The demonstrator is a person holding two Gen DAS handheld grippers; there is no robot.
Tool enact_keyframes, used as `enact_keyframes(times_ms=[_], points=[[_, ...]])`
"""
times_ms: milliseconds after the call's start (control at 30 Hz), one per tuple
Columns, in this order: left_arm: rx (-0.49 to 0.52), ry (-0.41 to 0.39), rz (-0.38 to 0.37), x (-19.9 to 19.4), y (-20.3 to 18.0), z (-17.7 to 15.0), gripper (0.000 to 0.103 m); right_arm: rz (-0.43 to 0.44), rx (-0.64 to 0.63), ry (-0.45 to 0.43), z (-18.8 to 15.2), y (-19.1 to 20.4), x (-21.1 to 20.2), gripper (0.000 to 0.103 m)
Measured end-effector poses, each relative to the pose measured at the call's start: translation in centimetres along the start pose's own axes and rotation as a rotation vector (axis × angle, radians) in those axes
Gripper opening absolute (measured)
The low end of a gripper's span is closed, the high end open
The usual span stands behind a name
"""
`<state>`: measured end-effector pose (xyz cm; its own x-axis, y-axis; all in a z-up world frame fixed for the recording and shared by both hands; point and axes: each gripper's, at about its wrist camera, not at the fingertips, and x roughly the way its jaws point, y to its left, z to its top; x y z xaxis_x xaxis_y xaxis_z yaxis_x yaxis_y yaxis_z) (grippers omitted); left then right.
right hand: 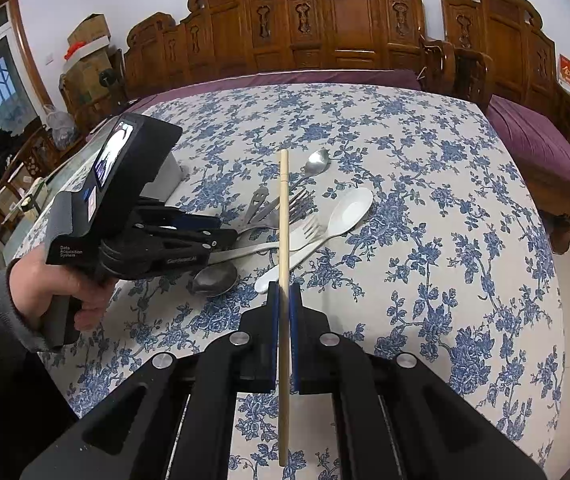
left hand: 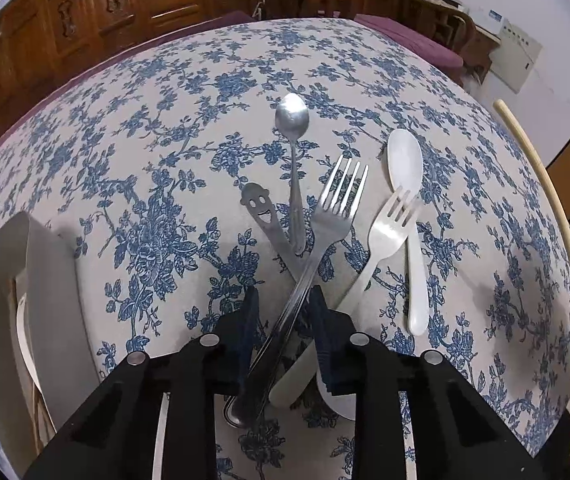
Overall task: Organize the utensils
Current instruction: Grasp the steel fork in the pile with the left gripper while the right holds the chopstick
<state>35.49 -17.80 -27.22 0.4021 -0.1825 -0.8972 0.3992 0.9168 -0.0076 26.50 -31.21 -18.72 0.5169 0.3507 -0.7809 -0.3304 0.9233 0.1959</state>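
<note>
Spreading under everything, a blue-and-white floral-clothed bench (left hand: 133,168), with a pale grey rectangular tray (left hand: 1,280) waiting at its left edge, probably as the sorting spot. Straddling, unclenched, the handle of a long steel dinner fork (left hand: 337,200), the left tool (left hand: 283,300), likely lining up a grasp, though a smiley-faced steel utensil (left hand: 257,208), a small steel spoon (left hand: 292,120), a shorter steel fork (left hand: 389,224) and a white plastic spoon (left hand: 405,160) are crowding and crossing it. Clenching a pale wooden chopstick (right hand: 283,216) above the pile, the right tool (right hand: 283,292).
</note>
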Motion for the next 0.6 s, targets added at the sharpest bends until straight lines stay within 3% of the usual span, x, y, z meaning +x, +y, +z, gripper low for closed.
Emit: enact_keyframes(times_ms=[267, 600], points=[[0.04, 0.053, -0.001, 0.2, 0.1, -0.3, 0.02, -0.003, -0.003, 0.005, 0.0, 0.1, 0.3, 0.006], [0.07, 0.05, 0.014, 1.0, -0.6, 0.8, 0.018, -0.004, -0.001, 0.01, -0.1, 0.2, 0.4, 0.006]])
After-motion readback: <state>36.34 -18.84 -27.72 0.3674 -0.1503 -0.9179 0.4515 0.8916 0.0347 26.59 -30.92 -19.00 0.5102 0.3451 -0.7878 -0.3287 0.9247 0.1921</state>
